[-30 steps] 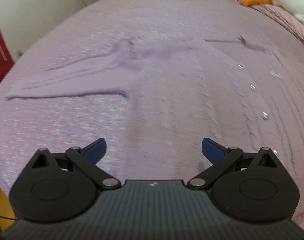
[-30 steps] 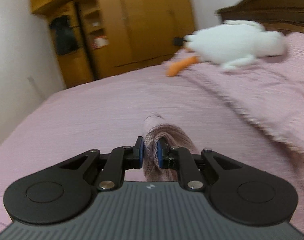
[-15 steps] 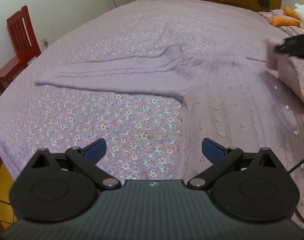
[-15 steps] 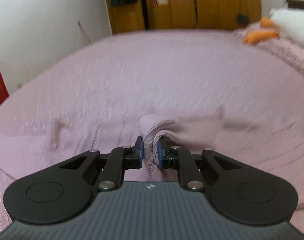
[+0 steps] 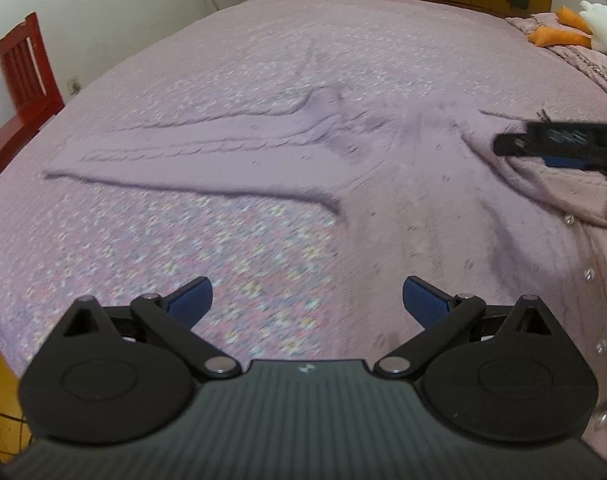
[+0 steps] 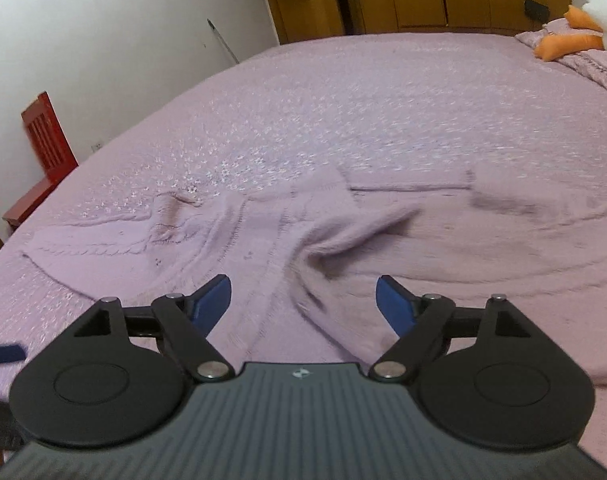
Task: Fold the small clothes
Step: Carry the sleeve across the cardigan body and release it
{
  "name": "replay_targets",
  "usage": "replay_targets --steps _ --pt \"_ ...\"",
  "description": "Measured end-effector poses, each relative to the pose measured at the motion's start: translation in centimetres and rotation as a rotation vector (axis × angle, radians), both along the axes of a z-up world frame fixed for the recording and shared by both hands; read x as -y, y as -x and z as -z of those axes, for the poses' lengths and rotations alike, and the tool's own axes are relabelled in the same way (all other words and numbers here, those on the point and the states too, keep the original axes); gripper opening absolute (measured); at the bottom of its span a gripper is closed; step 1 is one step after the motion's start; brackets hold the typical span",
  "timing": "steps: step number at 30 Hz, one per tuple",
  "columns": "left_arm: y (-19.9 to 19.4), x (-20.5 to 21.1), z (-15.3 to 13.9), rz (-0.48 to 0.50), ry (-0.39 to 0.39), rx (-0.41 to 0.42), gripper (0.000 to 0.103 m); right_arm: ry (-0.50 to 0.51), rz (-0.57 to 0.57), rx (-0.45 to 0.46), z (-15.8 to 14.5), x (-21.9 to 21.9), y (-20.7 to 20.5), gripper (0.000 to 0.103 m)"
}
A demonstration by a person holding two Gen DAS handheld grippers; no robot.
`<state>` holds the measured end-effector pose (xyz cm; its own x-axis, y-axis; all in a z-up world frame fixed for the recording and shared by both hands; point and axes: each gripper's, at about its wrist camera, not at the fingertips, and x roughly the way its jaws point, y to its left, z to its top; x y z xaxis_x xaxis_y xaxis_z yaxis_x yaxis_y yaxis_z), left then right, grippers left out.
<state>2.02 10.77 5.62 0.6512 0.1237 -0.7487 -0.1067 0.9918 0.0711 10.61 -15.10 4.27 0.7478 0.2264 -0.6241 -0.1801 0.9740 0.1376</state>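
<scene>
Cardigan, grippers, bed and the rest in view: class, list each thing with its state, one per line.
Cardigan: lying on the bed, one sleeve stretched flat, the other folded across the body, not yet fully folded.
Right gripper: open, jaws just opened, nothing pinched.
Left gripper: open, empty.
Bedspread: spread over the bed.
Plush toy: lying at the far corner.

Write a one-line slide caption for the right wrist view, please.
Right gripper, jaws just opened, hovers over a lilac knitted cardigan spread on a floral bedspread.
</scene>
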Motion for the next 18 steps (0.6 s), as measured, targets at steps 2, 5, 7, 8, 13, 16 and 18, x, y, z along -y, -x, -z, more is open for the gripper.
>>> replay_targets --steps 2,5,7,8,13,16,18 --pt "-0.6 0.8 -0.1 0.017 0.006 0.002 0.103 0.002 0.028 0.01 -0.6 2.4 1.3 0.088" --pt "-1.7 2.4 -0.6 0.059 -0.003 0.014 0.103 0.028 0.107 0.017 -0.9 6.0 3.2 0.089" --pt "-2.5 3.8 -1.0 0.093 -0.016 0.032 0.103 0.054 0.17 0.027 -0.9 8.7 4.6 0.089" --pt "-2.9 4.5 -1.3 0.109 -0.022 0.042 0.103 0.065 0.203 0.03 -0.8 9.7 5.1 0.089" --pt "-5.6 8.6 -2.2 0.175 -0.032 0.075 0.103 -0.042 0.296 -0.027 0.0 14.7 7.7 0.088" --pt "-7.5 11.3 -2.1 0.225 -0.022 0.089 0.103 -0.168 0.303 -0.044 0.8 16.4 9.2 0.082" --pt "-9.0 13.6 -1.7 0.276 -0.034 0.096 0.102 -0.231 0.32 -0.061 1.5 17.1 9.5 0.073"
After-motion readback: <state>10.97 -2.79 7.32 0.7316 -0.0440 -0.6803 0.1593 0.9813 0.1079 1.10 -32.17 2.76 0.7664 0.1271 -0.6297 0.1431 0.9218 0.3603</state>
